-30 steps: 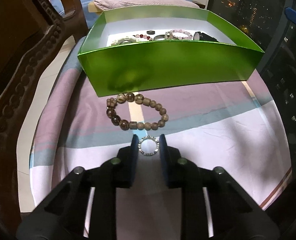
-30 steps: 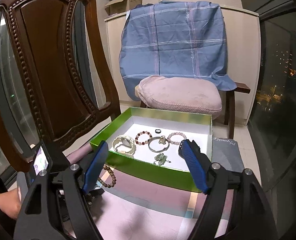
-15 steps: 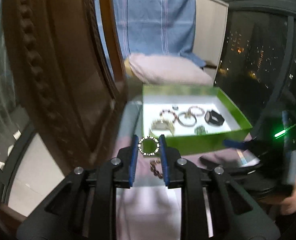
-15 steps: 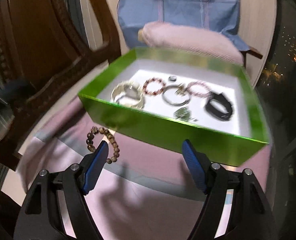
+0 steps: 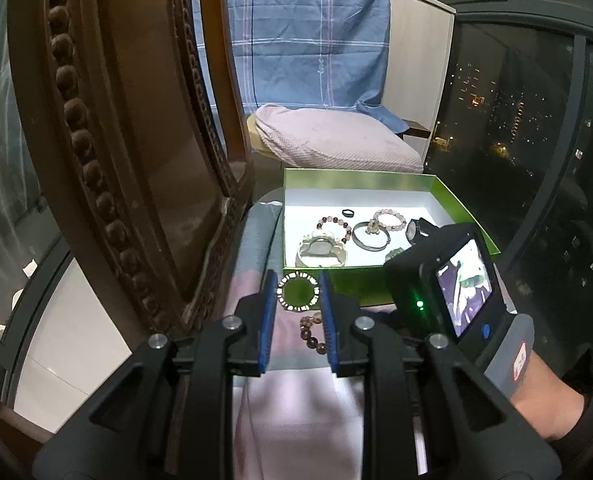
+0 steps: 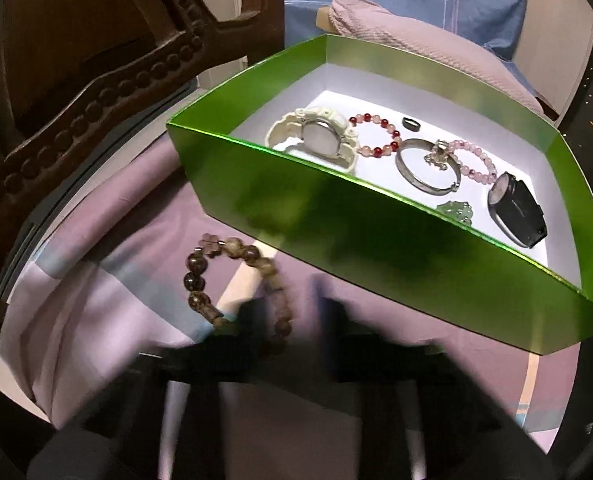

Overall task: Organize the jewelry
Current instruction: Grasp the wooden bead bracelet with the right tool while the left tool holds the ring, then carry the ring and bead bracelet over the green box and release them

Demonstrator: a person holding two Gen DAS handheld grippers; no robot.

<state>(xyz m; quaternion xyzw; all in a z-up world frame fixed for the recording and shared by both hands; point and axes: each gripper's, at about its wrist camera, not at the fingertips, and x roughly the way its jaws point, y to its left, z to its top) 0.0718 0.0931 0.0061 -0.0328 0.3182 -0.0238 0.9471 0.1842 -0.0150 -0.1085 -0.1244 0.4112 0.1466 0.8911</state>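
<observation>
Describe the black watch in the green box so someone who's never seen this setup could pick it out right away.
Find the green box on the pink striped cloth; its floor is white and holds several pieces. The black watch lies at the right end, beside a pink bead bracelet and a small green pendant. It is the only big dark piece; the other watch is cream.

This looks like a high-rise home at night. A carved wooden chair, a pink cushion under a draped blue cloth and a dark window showing city lights suggest an apartment room.
</observation>
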